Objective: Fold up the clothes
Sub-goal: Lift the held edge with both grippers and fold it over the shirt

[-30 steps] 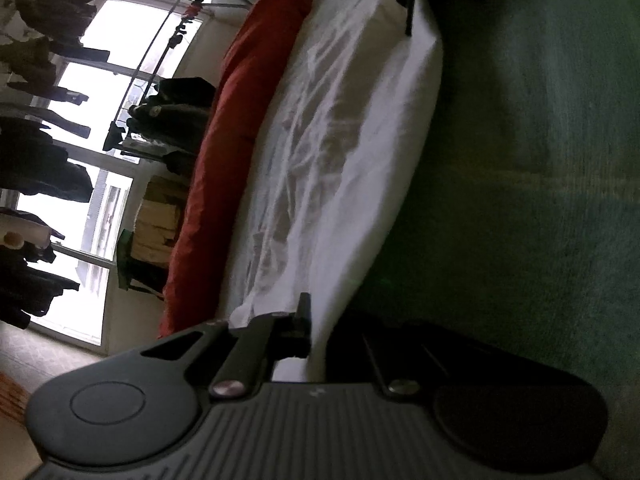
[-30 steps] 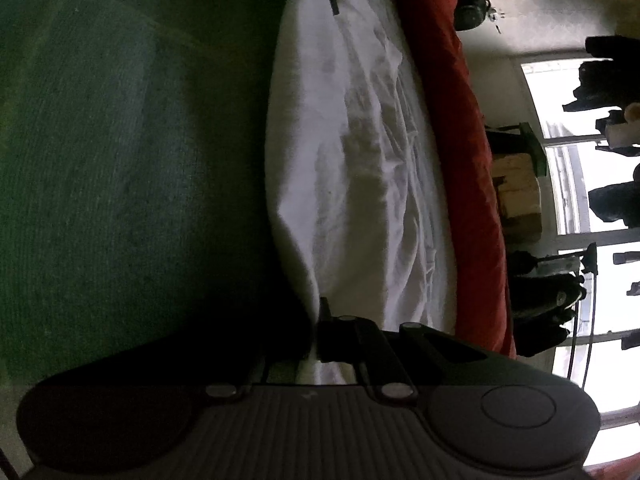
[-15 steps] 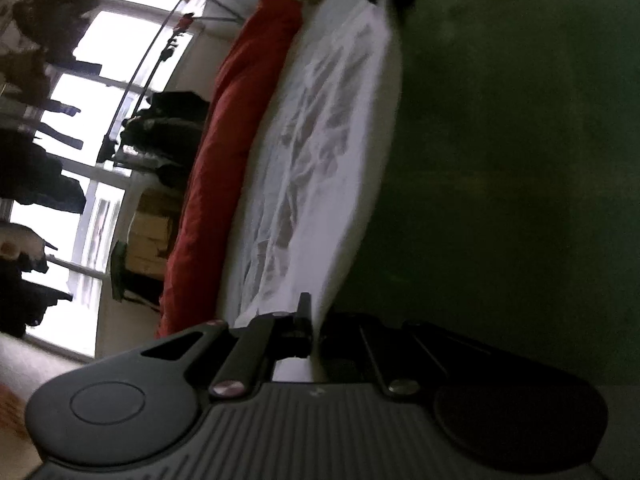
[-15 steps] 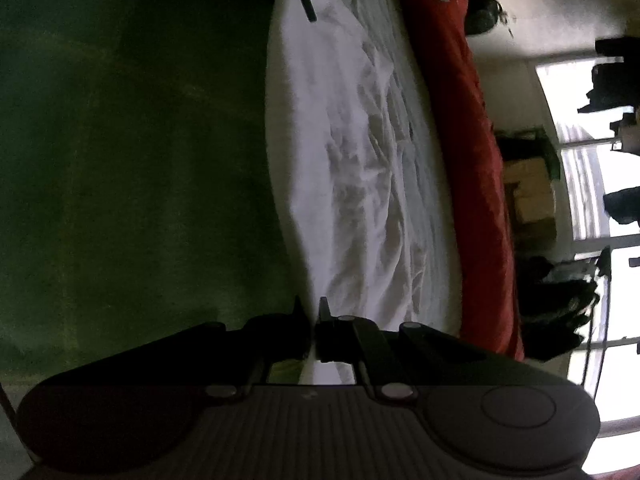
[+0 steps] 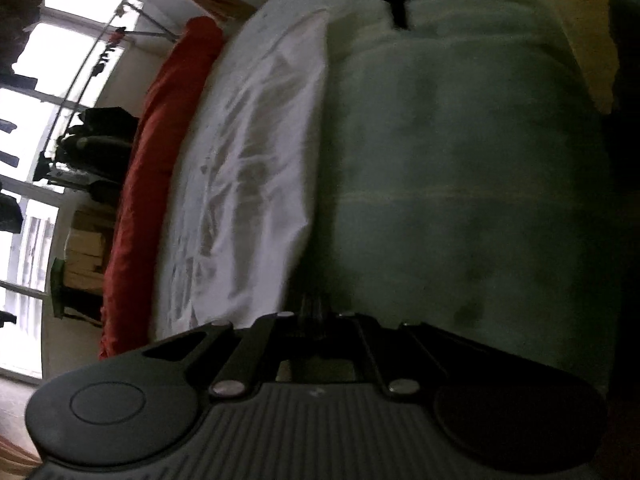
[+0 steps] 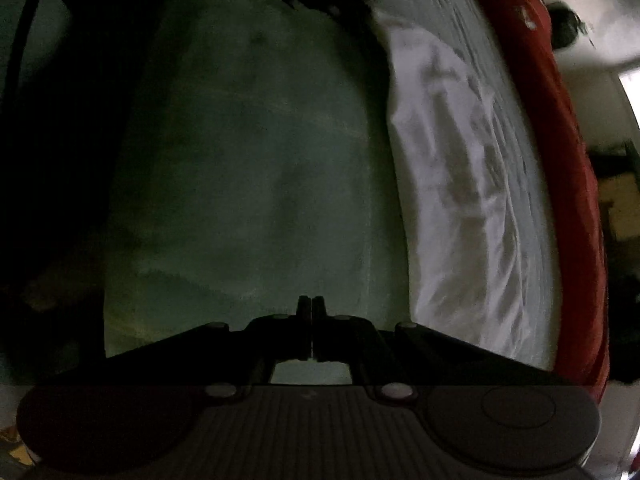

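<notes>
A pale green cloth [image 5: 460,200] lies spread on the bed and fills the middle of both views [image 6: 248,184]. My left gripper [image 5: 314,314] hovers low over its near edge. Its jaws are opening, a narrow gap shows, and the blur hides whether any cloth is between them. My right gripper [image 6: 311,308] hangs over the opposite end of the green cloth. It is shut, fingertips pressed together, with nothing visible between them. A faint crease line runs across the green cloth.
A rumpled white sheet [image 5: 248,168] [image 6: 460,168] borders the green cloth, with a red blanket [image 5: 152,168] [image 6: 568,128] beyond it. Past the bed stand bright windows [image 5: 36,92], a rack of dark clothes [image 5: 96,136] and stacked boxes [image 5: 84,252]. A yellow fabric [image 5: 580,40] lies at the far corner.
Both views swung off the white sheet's edge and onto the green cloth, which now fills the middle. The left jaws have parted slightly. The right jaws stay together.
</notes>
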`<state>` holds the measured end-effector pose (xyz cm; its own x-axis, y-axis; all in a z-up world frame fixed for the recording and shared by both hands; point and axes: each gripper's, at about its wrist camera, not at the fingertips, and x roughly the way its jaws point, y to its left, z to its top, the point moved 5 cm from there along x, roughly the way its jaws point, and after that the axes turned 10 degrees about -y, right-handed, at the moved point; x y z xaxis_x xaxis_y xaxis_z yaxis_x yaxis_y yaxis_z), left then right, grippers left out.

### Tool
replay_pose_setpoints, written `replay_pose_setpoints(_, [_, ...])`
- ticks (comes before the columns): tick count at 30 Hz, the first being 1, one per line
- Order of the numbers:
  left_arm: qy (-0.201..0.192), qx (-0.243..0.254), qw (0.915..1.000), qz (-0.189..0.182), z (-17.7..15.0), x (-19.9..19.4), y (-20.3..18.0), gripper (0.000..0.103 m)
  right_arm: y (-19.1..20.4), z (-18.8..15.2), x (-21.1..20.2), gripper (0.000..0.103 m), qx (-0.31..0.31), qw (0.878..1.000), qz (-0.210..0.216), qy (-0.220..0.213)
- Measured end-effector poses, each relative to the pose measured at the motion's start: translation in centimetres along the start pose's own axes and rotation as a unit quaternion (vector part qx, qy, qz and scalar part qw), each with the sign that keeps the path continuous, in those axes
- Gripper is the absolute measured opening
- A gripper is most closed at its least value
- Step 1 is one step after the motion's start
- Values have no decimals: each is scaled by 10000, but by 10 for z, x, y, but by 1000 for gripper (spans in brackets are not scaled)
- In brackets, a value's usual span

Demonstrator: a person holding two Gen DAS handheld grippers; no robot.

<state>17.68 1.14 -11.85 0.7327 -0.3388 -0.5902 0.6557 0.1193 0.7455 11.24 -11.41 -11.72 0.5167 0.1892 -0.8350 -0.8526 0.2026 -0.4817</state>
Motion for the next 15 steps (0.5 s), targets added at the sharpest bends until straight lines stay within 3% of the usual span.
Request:
replay_pose_setpoints(2, [20,87,9998,166,-1,7,2,10,-7,-5,8,3,-101,9990,-402,144])
replay_pose_setpoints(3, [33,124,9996,264,-2,11,3,10,-15,-8,13,7,-160,9977,-634,191])
replay_pose_setpoints(4, [46,160,9992,362,-2,15,5,11,-23,-10,18,18,-219,9957,-867,239])
replay_pose_setpoints(6, [103,251,9982,535,-4,26,8,19,-33,-17,28,34,-426,9906,-1254,337])
replay_pose_setpoints(7, [147,298,9979,557,-6,31,7,34,-38,-20,34,39,-536,9876,-1439,335])
replay_pose_setpoints(9, [180,346,9978,543,-7,39,6,40,-42,-27,46,46,-520,9869,-1474,404])
replay_pose_setpoints(15, [251,315,9969,680,-8,62,10,43,-50,-29,69,47,-455,9828,-1780,201])
